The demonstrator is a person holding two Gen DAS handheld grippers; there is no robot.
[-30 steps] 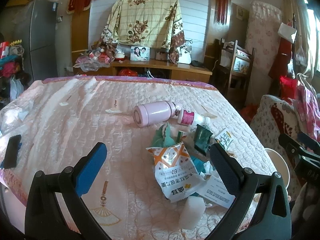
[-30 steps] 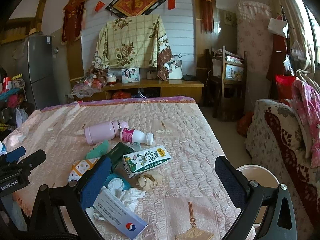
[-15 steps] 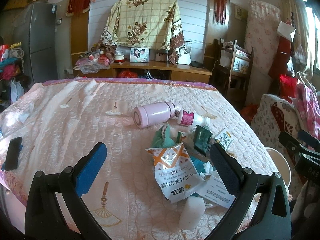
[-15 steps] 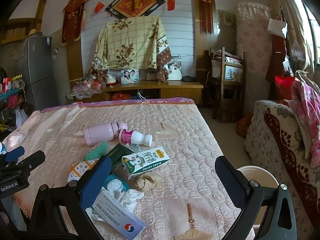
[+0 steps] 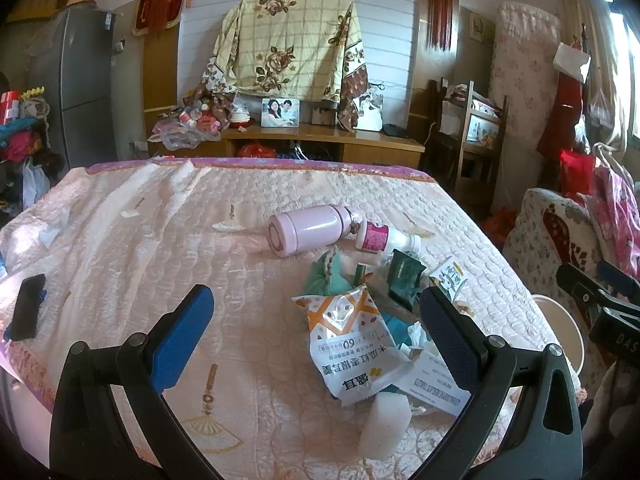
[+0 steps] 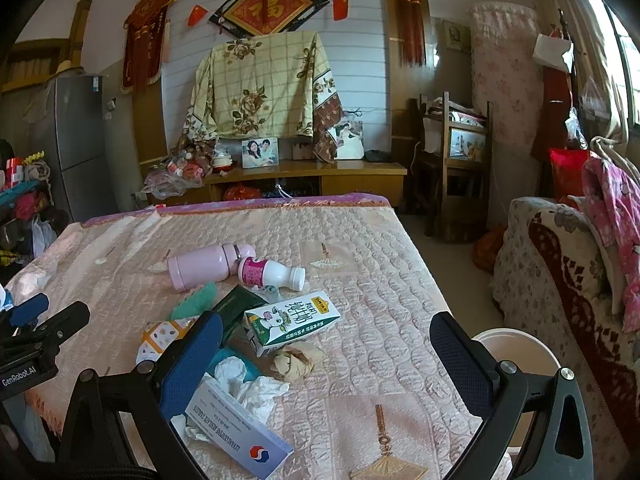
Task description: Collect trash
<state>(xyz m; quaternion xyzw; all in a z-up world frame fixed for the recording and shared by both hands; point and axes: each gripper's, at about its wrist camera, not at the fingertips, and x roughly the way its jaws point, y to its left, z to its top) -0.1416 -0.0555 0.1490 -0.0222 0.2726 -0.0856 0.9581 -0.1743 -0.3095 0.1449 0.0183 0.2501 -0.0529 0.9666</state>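
Trash lies in a heap on the pink quilted table (image 5: 140, 240): a white and orange snack bag (image 5: 352, 344), a milk carton (image 6: 292, 320), a dark green packet (image 5: 406, 280), a white medicine box (image 6: 236, 436), crumpled tissues (image 6: 256, 384) and a brown paper ball (image 6: 296, 360). A small white bottle with a pink label (image 6: 268, 273) touches a pink flask (image 5: 308, 229). My left gripper (image 5: 316, 332) is open above the snack bag, empty. My right gripper (image 6: 326, 354) is open above the carton and paper ball, empty.
A white bin (image 6: 520, 356) stands on the floor right of the table, by a patterned sofa (image 6: 560, 272). A black phone (image 5: 26, 306) lies at the table's left edge. A white foam block (image 5: 386, 424) lies near the front edge. A wooden cabinet (image 5: 320, 144) stands behind.
Both views have shifted slightly; the grippers stay open and empty and the trash has not moved.
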